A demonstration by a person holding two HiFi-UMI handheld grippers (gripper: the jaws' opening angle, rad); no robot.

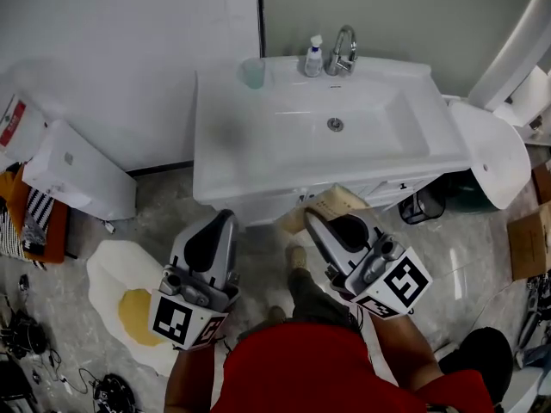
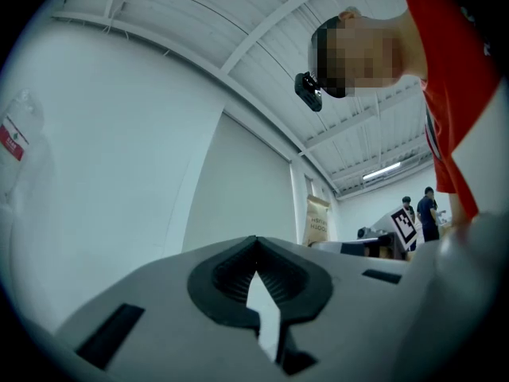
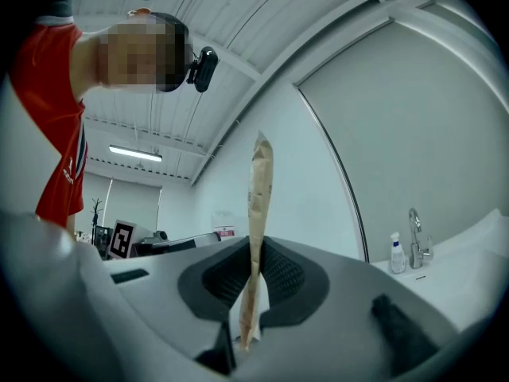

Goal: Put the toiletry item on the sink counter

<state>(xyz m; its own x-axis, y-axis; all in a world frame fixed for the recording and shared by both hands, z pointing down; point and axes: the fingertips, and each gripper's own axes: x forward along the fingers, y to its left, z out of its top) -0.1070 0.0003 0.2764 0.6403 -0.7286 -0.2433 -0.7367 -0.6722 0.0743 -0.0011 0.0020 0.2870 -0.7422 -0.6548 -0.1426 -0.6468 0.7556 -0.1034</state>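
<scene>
A flat tan paper packet (image 1: 332, 205) is pinched edge-on between the pads of my right gripper (image 1: 312, 217), low in front of the white sink counter (image 1: 222, 149). In the right gripper view the packet (image 3: 259, 205) stands upright out of the shut jaws (image 3: 253, 283). My left gripper (image 1: 225, 217) hangs beside it to the left, below the counter's front edge. Its jaws (image 2: 256, 281) are shut with nothing between them. On the counter's back rim stand a faucet (image 1: 343, 52), a small pump bottle (image 1: 313, 58) and a pale cup (image 1: 253, 73).
An egg-shaped mat (image 1: 129, 304) lies on the floor at the left, with a white panel (image 1: 77, 177) leaning behind it. To the right of the sink are a white curved fixture (image 1: 492, 149), a black basket (image 1: 422, 205) and a cardboard box (image 1: 529, 241).
</scene>
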